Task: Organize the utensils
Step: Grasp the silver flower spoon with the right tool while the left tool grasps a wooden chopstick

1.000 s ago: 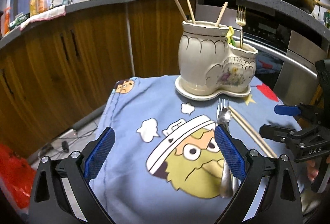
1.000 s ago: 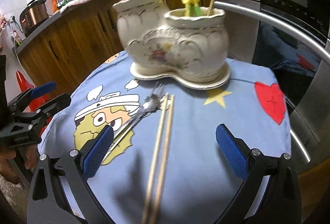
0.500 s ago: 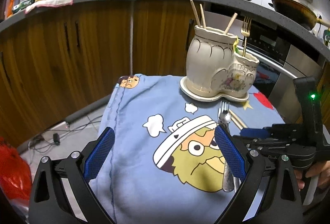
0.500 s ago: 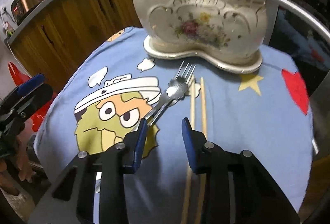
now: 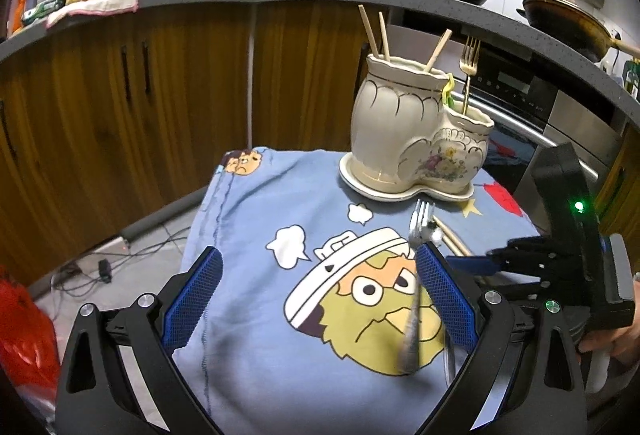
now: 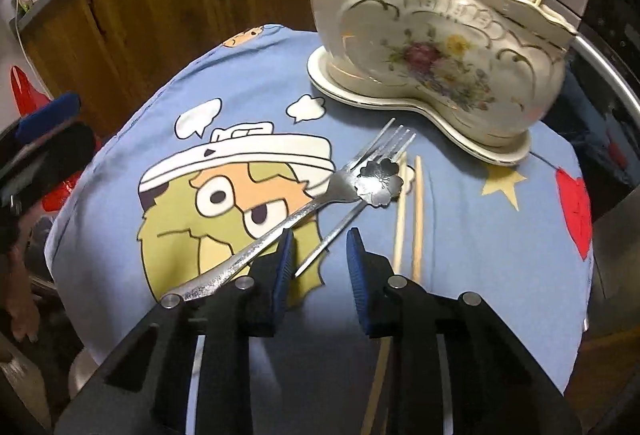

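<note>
Closing over the blue cartoon cloth (image 6: 460, 255), the right gripper (image 6: 318, 263) is seen with its jaws narrowed around the thin handle of the flower-bowled spoon (image 6: 378, 181), though no pad contact can be made out. A silver fork (image 6: 304, 209) is laid across the left jaw, and two chopsticks (image 6: 408, 219) lie just beside the right one. Behind them the ceramic holder (image 6: 436, 47) is stood on the surface. The left gripper (image 5: 320, 295) is held wide open and empty.
</note>
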`<move>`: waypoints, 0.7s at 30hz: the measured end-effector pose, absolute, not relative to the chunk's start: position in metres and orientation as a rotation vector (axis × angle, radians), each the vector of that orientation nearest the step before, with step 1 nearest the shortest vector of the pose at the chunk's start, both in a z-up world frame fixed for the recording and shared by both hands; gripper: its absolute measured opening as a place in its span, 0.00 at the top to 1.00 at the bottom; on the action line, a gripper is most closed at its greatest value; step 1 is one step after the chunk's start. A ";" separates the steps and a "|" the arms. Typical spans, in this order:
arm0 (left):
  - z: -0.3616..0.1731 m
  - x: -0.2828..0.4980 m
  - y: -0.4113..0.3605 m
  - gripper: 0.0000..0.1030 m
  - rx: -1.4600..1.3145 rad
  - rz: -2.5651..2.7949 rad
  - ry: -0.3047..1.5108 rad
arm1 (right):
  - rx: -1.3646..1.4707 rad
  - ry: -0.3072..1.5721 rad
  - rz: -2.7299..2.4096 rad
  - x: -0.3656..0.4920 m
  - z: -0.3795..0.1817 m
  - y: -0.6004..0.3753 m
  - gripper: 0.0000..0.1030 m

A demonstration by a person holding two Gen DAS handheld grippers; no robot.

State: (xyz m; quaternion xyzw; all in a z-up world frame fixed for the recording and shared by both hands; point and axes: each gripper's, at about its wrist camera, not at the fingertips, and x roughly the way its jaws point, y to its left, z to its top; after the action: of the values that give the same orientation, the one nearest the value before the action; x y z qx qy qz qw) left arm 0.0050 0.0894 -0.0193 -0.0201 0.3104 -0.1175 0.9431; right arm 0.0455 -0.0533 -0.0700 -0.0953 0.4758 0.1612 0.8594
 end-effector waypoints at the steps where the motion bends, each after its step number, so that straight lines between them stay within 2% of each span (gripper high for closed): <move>1: -0.019 0.005 0.088 0.06 -0.040 -0.244 0.636 | -0.202 1.000 0.349 0.046 -0.070 -0.053 0.77; 2: -0.019 0.003 0.087 0.06 -0.037 -0.249 0.635 | -0.204 1.002 0.356 0.047 -0.069 -0.054 0.85; 8: -0.016 0.001 0.086 0.06 -0.026 -0.254 0.624 | -0.137 1.011 0.374 0.039 -0.064 -0.075 0.96; 21: -0.015 0.001 0.075 0.06 -0.007 -0.275 0.637 | -0.151 1.004 0.346 0.033 -0.066 -0.071 0.95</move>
State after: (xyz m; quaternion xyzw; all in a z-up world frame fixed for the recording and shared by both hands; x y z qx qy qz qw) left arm 0.0006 0.0754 -0.0154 -0.0035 0.3119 -0.1349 0.9405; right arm 0.0332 -0.0709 -0.0660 -0.0721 0.4782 0.1649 0.8596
